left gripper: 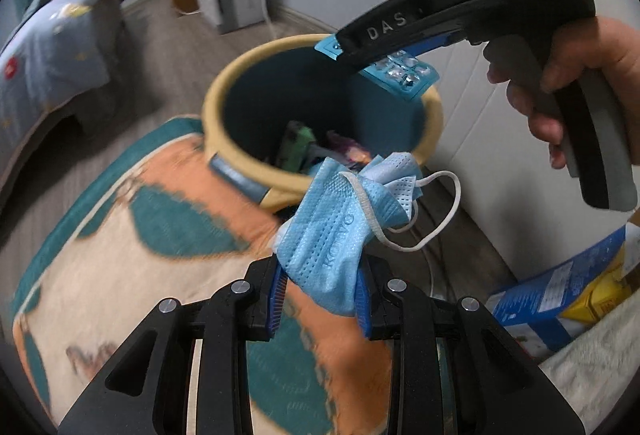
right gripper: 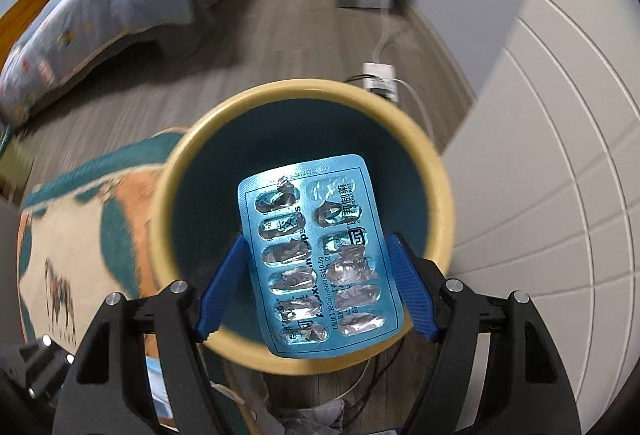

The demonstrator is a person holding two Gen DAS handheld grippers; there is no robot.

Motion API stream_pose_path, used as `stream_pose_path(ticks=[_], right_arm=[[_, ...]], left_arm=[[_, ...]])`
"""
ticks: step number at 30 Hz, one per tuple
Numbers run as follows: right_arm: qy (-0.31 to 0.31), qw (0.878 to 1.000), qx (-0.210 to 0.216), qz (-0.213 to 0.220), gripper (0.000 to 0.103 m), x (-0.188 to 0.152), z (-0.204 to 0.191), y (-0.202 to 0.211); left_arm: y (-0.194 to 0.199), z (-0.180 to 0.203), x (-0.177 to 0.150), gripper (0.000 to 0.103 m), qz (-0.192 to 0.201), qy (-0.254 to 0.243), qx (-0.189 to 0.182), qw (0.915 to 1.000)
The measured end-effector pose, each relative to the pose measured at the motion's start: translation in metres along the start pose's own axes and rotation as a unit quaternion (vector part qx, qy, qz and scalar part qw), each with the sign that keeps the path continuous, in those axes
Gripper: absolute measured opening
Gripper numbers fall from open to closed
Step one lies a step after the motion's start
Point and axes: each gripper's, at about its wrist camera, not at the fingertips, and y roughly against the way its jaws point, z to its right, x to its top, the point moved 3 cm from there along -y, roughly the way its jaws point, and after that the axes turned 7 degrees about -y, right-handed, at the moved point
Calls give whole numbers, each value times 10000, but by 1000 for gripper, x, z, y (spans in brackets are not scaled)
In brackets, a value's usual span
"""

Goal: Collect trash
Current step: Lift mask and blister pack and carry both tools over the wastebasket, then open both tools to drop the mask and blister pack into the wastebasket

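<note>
Right wrist: blister pack [right gripper: 316,255] over bin [right gripper: 436,195] (inside rim)

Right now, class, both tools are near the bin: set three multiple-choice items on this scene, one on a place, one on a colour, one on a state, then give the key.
1. Where is the blister pack held?
A. over the bin's opening
B. on the rug
C. on the bed

2. What colour is the bin's rim?
A. red
B. pale yellow
C. black

3. What state is the left tool in?
A. open and empty
B. shut on a face mask
C. shut on a bottle

Key: 1 A, the right tool holds the pack with the bin's dark inside behind it. 2 B, the ring around the dark blue inside is pale yellow. 3 B, the crumpled blue face mask sits pinched between its blue pads, ear loop hanging.
</note>
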Motion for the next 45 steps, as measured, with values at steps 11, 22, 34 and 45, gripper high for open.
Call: stream_pose_path(ticks=[11,22,34,45], right_arm=[[-1155,9931,-9,203,71,5,41,-3],[-977,9951,-60,130,72,6,24,-31],[-953,9954,-20,59,90,8,29,-51],[-827,9965,-18,110,97,1,21,-25]], left_arm=[[-48,-31,73,31,-19,222,118,9997],[-66,-57,70,79,104,366,653,9971],[-59,-77,64,88,323,532,792,9949],[-36,-64,45,94,104,498,649,9966]])
